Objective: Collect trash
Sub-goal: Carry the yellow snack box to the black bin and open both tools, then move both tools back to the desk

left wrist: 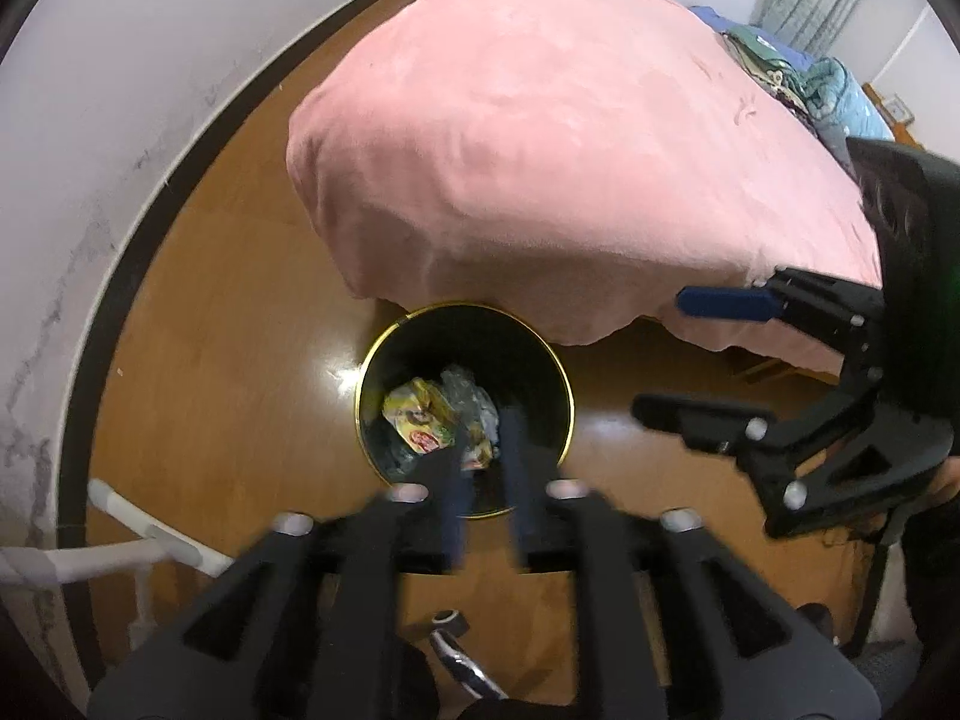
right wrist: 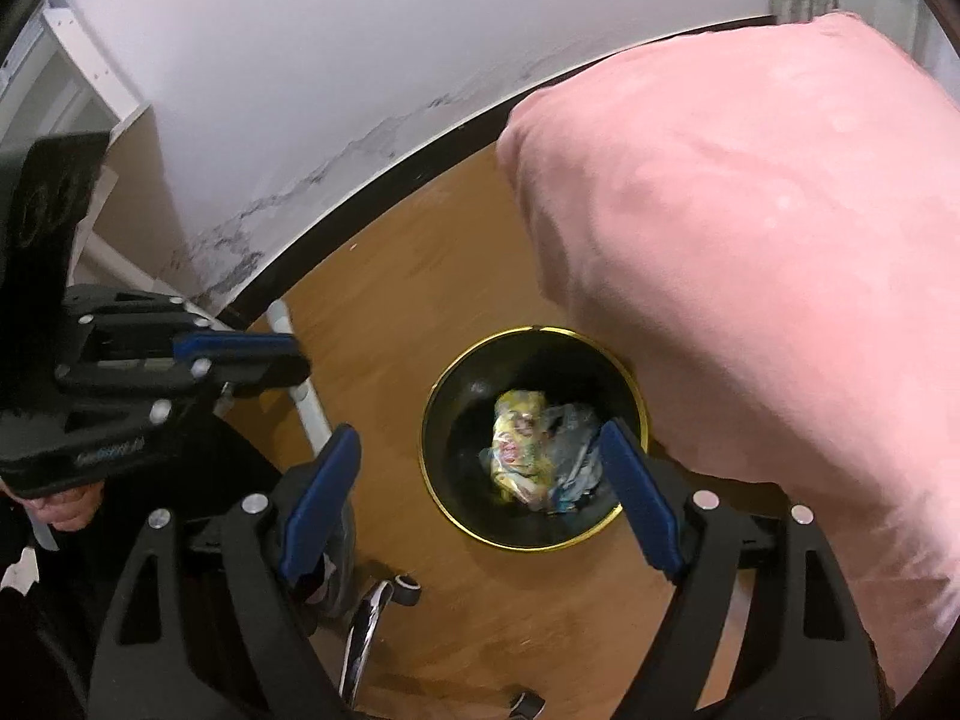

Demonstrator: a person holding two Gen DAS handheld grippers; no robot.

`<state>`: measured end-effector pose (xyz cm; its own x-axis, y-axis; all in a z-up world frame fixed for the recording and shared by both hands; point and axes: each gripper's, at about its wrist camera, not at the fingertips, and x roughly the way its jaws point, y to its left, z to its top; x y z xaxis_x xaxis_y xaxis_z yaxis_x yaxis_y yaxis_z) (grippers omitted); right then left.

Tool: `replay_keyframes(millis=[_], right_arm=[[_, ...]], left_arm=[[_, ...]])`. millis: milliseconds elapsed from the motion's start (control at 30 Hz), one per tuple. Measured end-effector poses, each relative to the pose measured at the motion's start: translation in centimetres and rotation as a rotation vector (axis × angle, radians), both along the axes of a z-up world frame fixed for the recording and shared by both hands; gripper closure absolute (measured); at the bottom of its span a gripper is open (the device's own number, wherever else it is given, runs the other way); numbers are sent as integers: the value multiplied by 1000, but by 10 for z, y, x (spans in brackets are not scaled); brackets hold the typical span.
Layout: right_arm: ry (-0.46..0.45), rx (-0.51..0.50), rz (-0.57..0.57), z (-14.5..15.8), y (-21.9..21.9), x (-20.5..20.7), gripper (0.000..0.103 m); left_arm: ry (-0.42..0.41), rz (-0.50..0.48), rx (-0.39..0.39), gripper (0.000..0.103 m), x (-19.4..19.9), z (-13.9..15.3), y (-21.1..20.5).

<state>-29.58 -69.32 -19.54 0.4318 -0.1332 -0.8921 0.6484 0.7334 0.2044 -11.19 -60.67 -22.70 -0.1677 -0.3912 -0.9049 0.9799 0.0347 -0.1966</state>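
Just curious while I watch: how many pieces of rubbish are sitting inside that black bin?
2 that I can tell apart: a yellow wrapper toward the wall side and a crumpled clear plastic bag beside it, toward the pink bed, both in the bin. More may lie hidden beneath them.

Left gripper: tilted steeply down over the bin, jaws partly apart, nothing between the blue pads.
Right gripper: tilted steeply down over the same bin, jaws spread wide, nothing between them, right pad across the bin's rim.
Left hand: wrapped around the gripper's handle, fingers partly showing beneath the black body.
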Motion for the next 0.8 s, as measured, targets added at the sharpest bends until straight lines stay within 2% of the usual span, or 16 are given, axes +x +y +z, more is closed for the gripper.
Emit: replay_keyframes(millis=[33,67,133,200,333,433,500,600,667,800], right_arm=[[0,-9,-10,7,0,-4,22],[2,-27,-25,15,1,-7,21],[3,-59,-43,31,4,-11,20],[8,-107,-59,52,10,-13,20],[-30,-200,-59,105,30,-3,16],[-70,-267,13,143,61,28,15],[-107,-299,84,163,84,55,14],[-184,-312,249,192,134,111,12],[-232,-301,373,205,174,156,11],[-274,-240,606,210,251,245,10]], left_arm=[[-34,11,-21,25,-3,12,4],[-56,23,-49,20,-4,22,8],[-88,19,-107,19,-8,49,20],[-124,10,-132,17,-11,76,33],[-256,22,-239,10,-8,146,83],[-350,87,-319,9,18,194,145],[-377,128,-341,8,40,211,181],[-466,208,-317,8,89,226,254],[-535,291,-252,8,129,227,308],[-607,459,-116,8,200,217,413]])
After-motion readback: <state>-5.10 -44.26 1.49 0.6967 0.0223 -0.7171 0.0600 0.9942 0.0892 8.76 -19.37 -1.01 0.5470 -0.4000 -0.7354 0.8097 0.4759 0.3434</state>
